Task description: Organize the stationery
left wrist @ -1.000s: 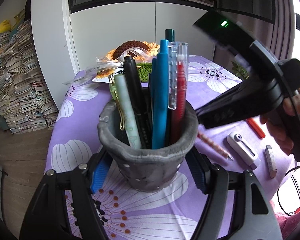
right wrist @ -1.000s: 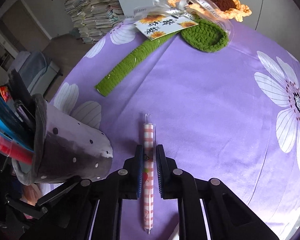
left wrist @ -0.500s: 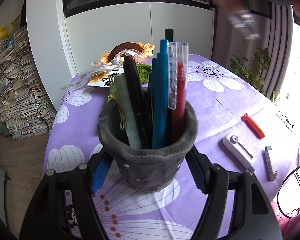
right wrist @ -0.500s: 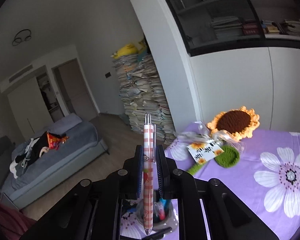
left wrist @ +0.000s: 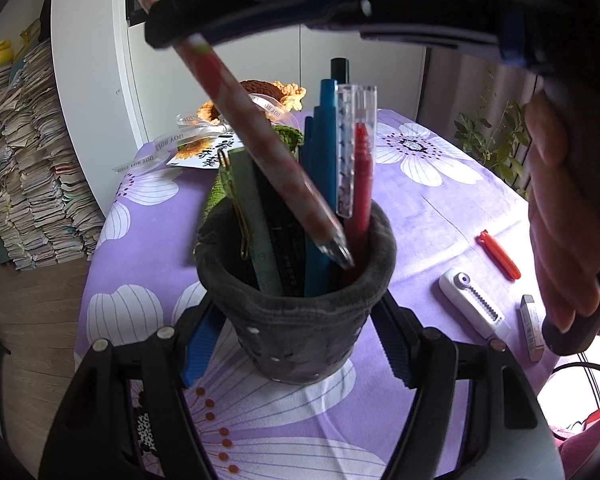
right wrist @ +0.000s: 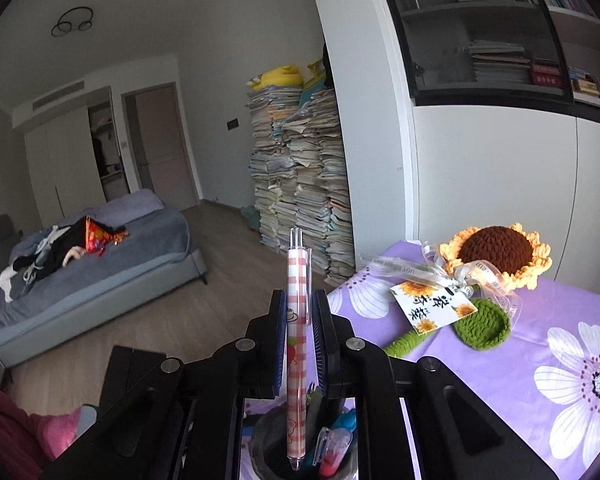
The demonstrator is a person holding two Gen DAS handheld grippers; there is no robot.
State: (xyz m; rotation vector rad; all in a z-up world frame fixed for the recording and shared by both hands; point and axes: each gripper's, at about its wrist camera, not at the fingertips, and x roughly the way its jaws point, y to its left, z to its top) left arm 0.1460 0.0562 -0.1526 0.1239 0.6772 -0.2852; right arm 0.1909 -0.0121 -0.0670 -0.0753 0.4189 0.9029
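Fingers of my right gripper [right wrist: 297, 344] pinch the pink-and-white checked plastic pen [right wrist: 296, 360] near its middle, button end up. A second ago this pen lay flat on the surface; now it hangs tip-down over the dark grey felt pen cup [left wrist: 296, 320], and in the left wrist view its tip has just dipped inside the rim, slanting in from the upper left. That suggests the pickup is done and only the lowering and release remain.

Fingers of my left gripper [left wrist: 296, 340] are spread wide and sit against the cup on both sides, still bracing it as before; I cannot tell how firmly they press.

Inside the cup stand a teal pen [left wrist: 324, 184], a red pen under a clear cap [left wrist: 362, 168], a pale green pen with a gold clip [left wrist: 252, 216] and a black pen. They crowd the left and back; the free gap I judge to be at the front right, where the tip now points.

Outward on the purple flower-print cloth surface [left wrist: 440, 216] lie a small red clip [left wrist: 498, 255], a white correction-tape dispenser [left wrist: 474, 306] and a grey eraser [left wrist: 532, 326], all well apart from the cup, near the right edge. A crocheted sunflower [right wrist: 496, 252] rests at the far edge. Room above the cup is tight under my right gripper.
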